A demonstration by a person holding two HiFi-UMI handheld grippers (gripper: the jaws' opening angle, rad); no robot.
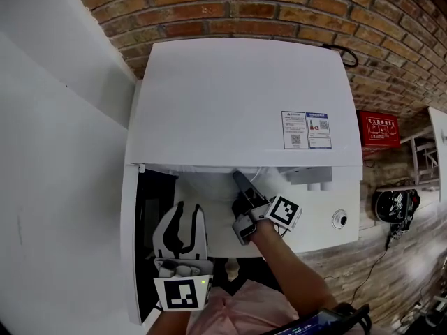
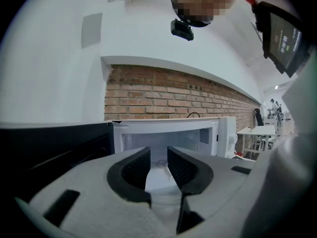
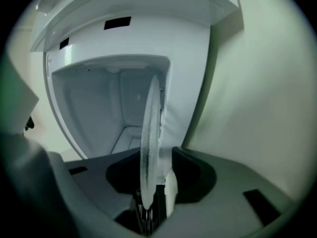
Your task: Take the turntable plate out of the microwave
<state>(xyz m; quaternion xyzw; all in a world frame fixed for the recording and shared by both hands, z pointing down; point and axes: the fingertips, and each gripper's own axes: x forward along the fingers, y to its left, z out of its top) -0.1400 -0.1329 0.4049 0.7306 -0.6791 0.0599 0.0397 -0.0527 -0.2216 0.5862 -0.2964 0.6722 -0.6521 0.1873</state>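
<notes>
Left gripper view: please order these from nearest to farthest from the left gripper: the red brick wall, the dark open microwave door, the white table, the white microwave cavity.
1. Dark open microwave door, at the left, beside the left gripper.
2. White microwave cavity, straight ahead.
3. Red brick wall, behind the cavity.
4. White table, far off at the right.

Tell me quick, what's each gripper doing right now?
Left gripper: open, nothing between its jaws.
Right gripper: open, the turntable plate edge-on between its jaws, not clamped.
</notes>
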